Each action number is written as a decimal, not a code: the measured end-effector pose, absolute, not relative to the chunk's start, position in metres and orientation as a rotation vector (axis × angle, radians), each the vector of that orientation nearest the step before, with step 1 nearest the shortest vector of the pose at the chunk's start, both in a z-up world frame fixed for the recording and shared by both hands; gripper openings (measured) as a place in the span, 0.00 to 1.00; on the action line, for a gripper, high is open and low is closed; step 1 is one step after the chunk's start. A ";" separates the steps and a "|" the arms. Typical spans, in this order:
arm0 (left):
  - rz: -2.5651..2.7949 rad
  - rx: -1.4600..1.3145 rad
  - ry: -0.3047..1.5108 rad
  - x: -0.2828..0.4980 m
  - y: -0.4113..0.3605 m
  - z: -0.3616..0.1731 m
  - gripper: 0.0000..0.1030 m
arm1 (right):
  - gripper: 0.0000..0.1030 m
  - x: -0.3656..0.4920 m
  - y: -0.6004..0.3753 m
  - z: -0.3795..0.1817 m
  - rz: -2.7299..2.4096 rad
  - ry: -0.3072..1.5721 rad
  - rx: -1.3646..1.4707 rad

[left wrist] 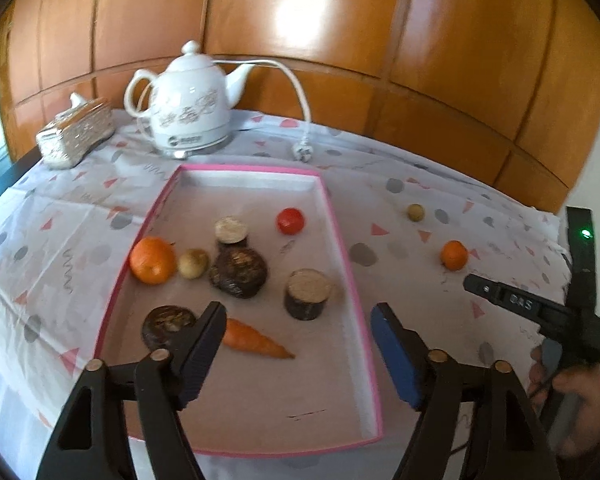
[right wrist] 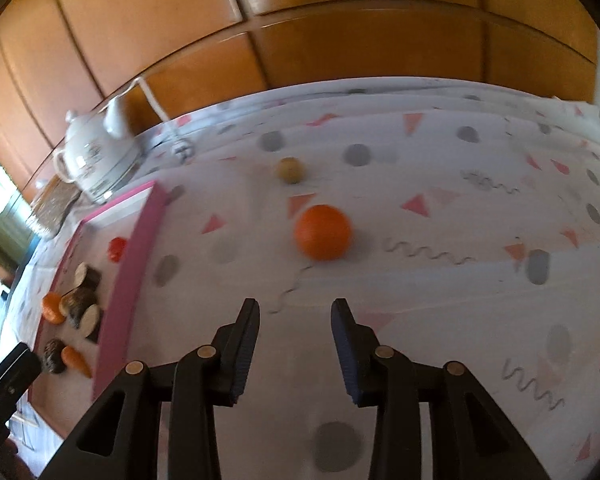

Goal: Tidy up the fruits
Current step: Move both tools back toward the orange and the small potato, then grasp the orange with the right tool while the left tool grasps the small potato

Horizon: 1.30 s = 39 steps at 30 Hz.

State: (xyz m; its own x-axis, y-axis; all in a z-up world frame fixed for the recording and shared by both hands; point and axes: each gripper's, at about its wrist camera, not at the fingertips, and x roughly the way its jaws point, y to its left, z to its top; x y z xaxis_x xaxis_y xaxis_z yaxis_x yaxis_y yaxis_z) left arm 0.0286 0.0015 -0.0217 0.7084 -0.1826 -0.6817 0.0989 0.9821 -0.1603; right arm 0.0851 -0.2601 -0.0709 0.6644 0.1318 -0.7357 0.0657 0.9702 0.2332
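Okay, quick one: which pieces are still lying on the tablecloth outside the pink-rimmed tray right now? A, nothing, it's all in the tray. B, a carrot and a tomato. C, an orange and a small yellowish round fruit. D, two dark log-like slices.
C: the orange and the small yellowish fruit both sit on the patterned tablecloth, to the right of the pink-rimmed tray.

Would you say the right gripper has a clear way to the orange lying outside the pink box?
Probably yes: the right gripper is open and empty, the orange sits straight ahead on bare tablecloth, and nothing lies between them.
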 end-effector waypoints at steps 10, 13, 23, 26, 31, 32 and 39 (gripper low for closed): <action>-0.241 -0.115 0.771 0.041 -0.021 -0.016 0.86 | 0.51 0.118 -0.271 -0.077 0.020 0.860 0.232; -0.257 -0.118 0.787 0.049 -0.029 -0.016 0.86 | 0.51 0.129 -0.267 -0.080 0.012 0.861 0.209; -0.263 -0.075 0.795 0.089 -0.064 -0.012 0.86 | 0.38 0.143 -0.269 -0.082 0.004 0.838 0.137; -0.268 -0.072 0.809 0.106 -0.078 -0.013 0.86 | 0.38 0.135 -0.280 -0.079 -0.003 0.826 0.151; -0.283 -0.077 0.841 0.136 -0.105 -0.018 0.85 | 0.38 0.121 -0.305 -0.078 -0.075 0.791 0.179; -0.289 -0.070 0.841 0.142 -0.111 -0.019 0.85 | 0.38 0.119 -0.310 -0.079 -0.089 0.786 0.180; -0.324 -0.041 0.886 0.188 -0.149 -0.034 0.69 | 0.38 0.122 -0.319 -0.085 -0.081 0.799 0.195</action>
State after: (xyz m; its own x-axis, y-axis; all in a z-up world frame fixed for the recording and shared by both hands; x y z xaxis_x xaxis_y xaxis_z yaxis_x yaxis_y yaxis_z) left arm 0.1883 -0.1486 -0.0343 0.5868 -0.2951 -0.7541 0.2610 0.9505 -0.1689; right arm 0.1217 -0.3195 -0.0854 0.6953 0.0018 -0.7187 0.1457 0.9789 0.1434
